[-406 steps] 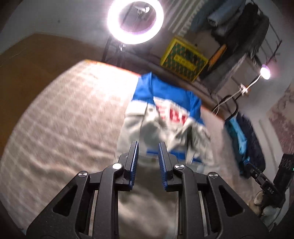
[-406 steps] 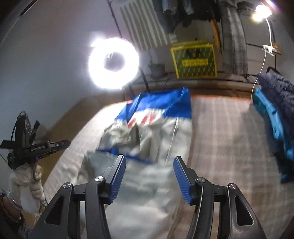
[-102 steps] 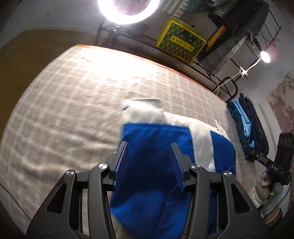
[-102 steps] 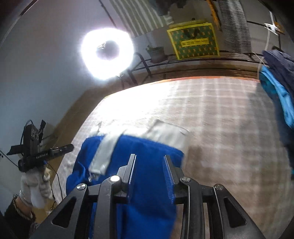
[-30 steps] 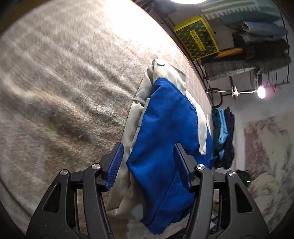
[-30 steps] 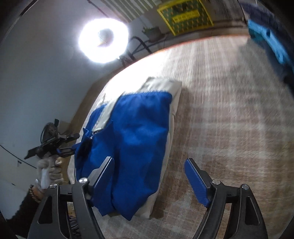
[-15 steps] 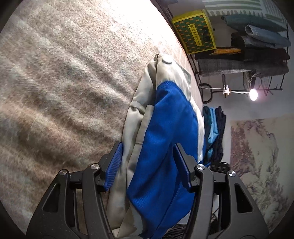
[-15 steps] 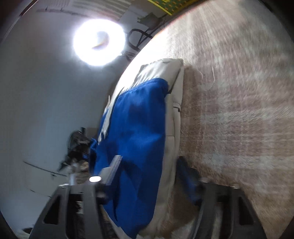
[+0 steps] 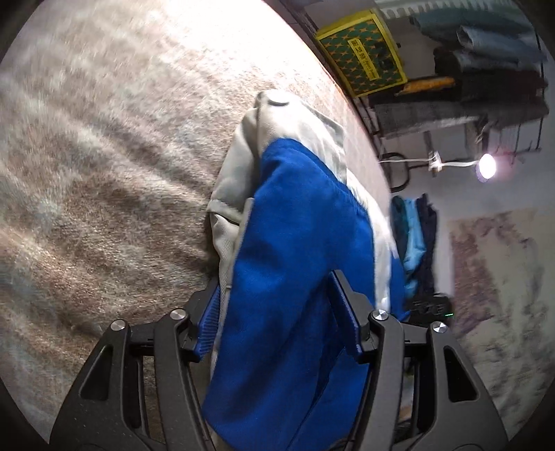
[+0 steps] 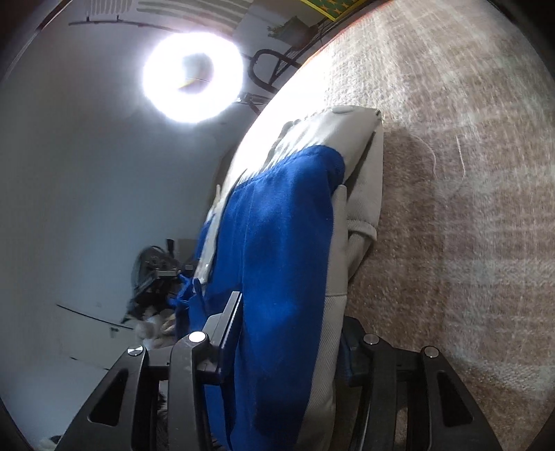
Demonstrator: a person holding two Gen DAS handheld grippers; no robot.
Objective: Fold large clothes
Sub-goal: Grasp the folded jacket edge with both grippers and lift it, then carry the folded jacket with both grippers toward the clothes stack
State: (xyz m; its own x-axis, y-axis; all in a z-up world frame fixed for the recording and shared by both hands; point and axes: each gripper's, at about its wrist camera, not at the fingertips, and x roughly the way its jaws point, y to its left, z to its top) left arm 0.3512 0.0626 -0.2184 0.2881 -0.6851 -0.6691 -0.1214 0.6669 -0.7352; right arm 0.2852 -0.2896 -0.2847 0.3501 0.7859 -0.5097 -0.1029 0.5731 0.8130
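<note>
Folded blue-and-grey fabric jacket [image 9: 298, 243] lies on the beige checked blanket [image 9: 104, 173], its near end between both tongs: left tongs [image 9: 281, 322] and right tongs [image 10: 291, 333] spread wide, straddling it, grip unclear.

Left wrist view: beige plaid blanket [image 9: 104, 173] covers the work surface, fills frame from 7 to 12 o'clock, brightly lit toward 12. Yellow crate [image 9: 360, 57] w/ green star pattern at 1 o'clock, on a low dark rack. Rack of folded dark & blue-grey textiles [image 9: 485, 69] at 2 o'clock. Small lamp [image 9: 485, 166] on a white cord at 3 o'clock, lit. Pile of blue clothes [image 9: 414, 236] near 3. Marbled wall hanging [image 9: 499, 277] at 4 o'clock.

Right wrist view: ring light [image 10: 192, 76] at 11 o'clock, glaring. Plain grey-white wall [image 10: 69, 173] at 9 o'clock. Small potted plant [image 10: 291, 29] at 12.
</note>
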